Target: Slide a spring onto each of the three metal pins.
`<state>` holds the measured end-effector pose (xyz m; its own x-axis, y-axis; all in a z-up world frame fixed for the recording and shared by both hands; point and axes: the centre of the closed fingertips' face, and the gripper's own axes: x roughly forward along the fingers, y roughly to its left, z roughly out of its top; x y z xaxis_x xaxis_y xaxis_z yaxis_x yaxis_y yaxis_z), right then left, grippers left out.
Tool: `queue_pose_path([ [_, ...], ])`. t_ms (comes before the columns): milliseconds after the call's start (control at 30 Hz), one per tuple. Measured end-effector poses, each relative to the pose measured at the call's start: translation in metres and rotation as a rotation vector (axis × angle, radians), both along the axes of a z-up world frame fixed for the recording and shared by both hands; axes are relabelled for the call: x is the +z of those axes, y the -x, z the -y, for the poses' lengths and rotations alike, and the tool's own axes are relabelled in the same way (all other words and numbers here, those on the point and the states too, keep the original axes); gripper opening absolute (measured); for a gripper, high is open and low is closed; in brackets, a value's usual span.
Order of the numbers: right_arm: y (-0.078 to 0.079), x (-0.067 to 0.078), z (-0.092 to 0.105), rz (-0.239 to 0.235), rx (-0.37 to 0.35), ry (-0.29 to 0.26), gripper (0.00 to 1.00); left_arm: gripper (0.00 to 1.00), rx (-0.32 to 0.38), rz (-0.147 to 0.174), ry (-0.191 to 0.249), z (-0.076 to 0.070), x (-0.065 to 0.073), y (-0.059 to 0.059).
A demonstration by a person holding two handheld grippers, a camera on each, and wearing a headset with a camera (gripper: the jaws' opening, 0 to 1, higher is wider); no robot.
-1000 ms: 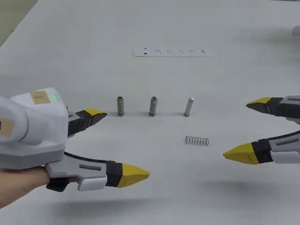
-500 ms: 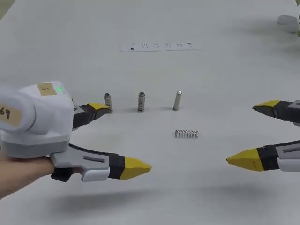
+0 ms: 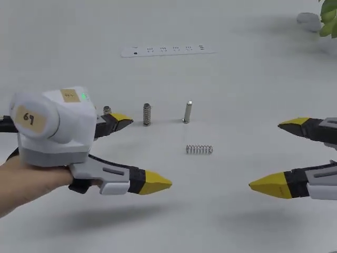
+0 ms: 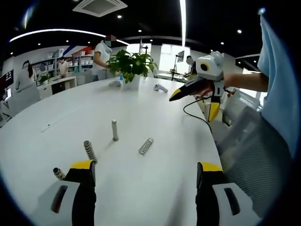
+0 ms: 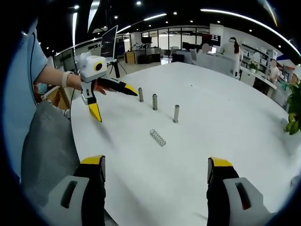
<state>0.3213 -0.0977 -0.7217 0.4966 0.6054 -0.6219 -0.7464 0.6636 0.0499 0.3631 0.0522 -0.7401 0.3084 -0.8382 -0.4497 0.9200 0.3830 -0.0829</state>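
Observation:
Three metal pins stand in a row on the white table. The left pin point(image 3: 107, 110) and the middle pin point(image 3: 147, 114) each wear a spring, while the right pin point(image 3: 187, 112) is bare. A loose spring point(image 3: 199, 149) lies flat just in front of the bare pin. My left gripper point(image 3: 143, 153) is open at the left, its upper finger crossing in front of the left pin. My right gripper point(image 3: 267, 155) is open at the right, well away from the spring. The left gripper view has the bare pin point(image 4: 114, 130) and loose spring point(image 4: 146, 146) ahead of the left gripper point(image 4: 146, 167). The right gripper view has the loose spring point(image 5: 158, 137) ahead of the right gripper point(image 5: 156, 162).
A white power strip point(image 3: 168, 50) lies on the table behind the pins. A green plant point(image 3: 329, 21) and a small white object point(image 3: 307, 17) sit at the far right corner. People stand in the room beyond the table.
The head camera has swung, shifting the scene left. The left gripper has moved forward relative to the pins, and its upper finger now overlaps the left pin. Both grippers stay open.

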Motion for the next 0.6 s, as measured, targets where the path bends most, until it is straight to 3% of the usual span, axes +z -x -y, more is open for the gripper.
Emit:
queue_pose_path([
  [600,0.008,-0.002,0.008,-0.015,-0.032,-0.005,0.87,0.58,-0.036,-0.04,0.013,0.031,-0.033,-0.023],
])
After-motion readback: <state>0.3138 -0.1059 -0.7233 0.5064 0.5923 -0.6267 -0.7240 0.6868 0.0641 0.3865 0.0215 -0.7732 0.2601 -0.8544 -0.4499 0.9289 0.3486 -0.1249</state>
